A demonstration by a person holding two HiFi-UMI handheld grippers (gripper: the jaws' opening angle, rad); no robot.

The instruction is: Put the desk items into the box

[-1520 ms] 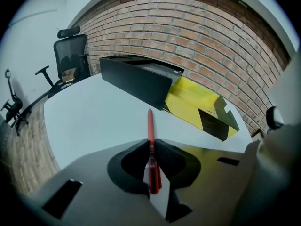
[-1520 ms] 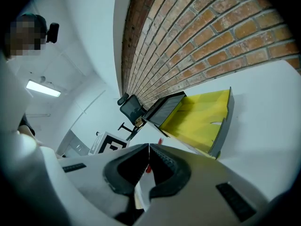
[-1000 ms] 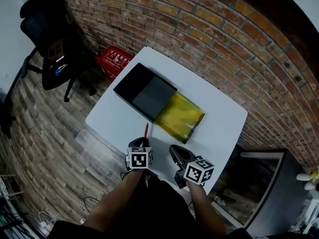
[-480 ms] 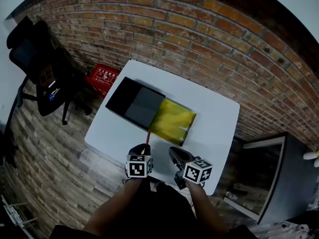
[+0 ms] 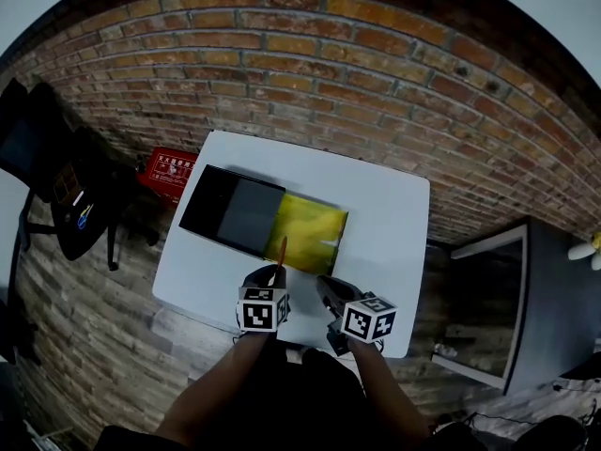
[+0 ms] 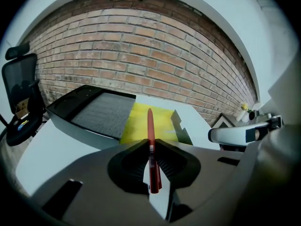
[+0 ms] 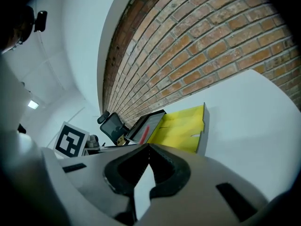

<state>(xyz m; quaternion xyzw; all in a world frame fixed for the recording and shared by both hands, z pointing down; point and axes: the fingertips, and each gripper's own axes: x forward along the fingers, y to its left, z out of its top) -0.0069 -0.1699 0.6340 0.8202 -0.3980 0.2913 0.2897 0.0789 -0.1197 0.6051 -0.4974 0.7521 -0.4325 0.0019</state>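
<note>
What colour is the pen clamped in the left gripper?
The pen is red, with a small pale band near the jaws. The left gripper view shows it best.

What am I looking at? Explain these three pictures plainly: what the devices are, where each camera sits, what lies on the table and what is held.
There is no robot here: a person holds a hand-operated gripper in each hand. The head view comes from a camera on the person's head, looking down on a white table by a brick wall. The other two pictures come from a camera riding on each gripper, looking along its jaws. On the table lie a black box and, right beside it, a yellow tray. The left gripper is shut on a red pen that points toward the tray. The right gripper is shut with nothing in it. The patterned cubes are parts of the grippers.
</note>
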